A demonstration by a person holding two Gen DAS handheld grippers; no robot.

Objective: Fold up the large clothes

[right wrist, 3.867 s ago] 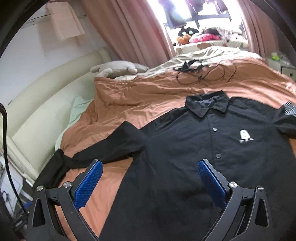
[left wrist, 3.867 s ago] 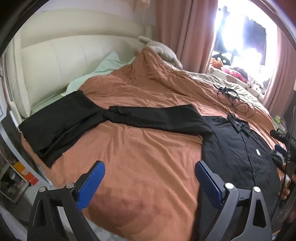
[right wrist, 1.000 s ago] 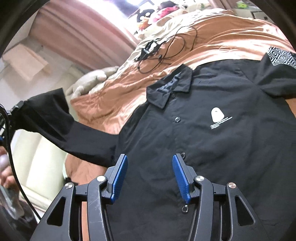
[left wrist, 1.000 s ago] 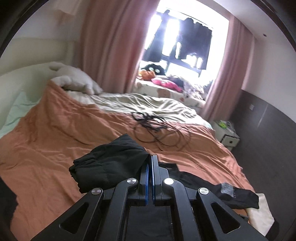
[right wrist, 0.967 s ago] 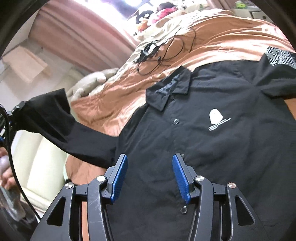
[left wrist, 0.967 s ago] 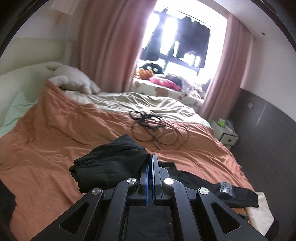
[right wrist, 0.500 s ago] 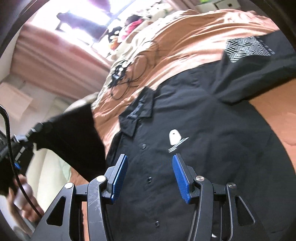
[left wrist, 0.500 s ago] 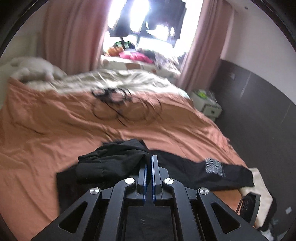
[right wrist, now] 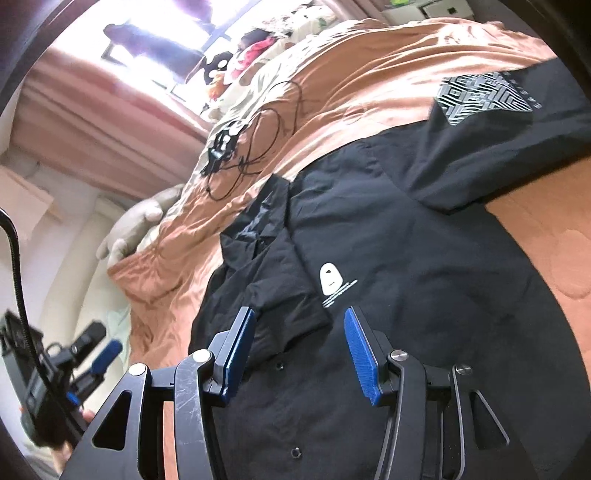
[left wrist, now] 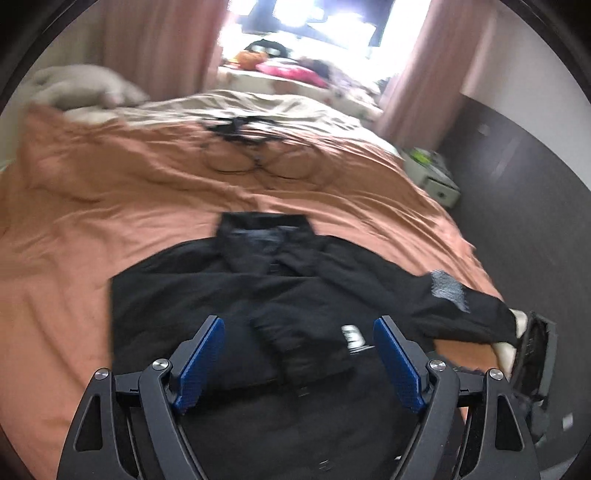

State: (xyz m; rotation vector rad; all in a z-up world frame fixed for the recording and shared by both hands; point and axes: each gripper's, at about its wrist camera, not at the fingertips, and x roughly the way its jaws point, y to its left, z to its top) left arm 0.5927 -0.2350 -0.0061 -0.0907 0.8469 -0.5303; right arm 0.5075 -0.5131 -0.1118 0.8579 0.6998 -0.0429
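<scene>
Black shirt (right wrist: 424, 258), white logo (right wrist: 330, 280) at 12 o'clock of right gripper (right wrist: 299, 339); both it and left gripper (left wrist: 299, 358) jaws spread, empty.

Tangled black cables (left wrist: 255, 155) lie on an orange bedspread (left wrist: 110, 192), pink curtains (left wrist: 162, 48) framing a bright window (left wrist: 314, 18) behind.

shirt (right wrist: 424, 266): black, white logo | bedspread (left wrist: 92, 206): orange | curtains (right wrist: 92, 122): pink

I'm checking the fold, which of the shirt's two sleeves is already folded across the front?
The plain black sleeve lies folded over the shirt chest, beside the white logo. The sleeve with the patterned patch is spread out sideways on the orange bedspread.
</scene>
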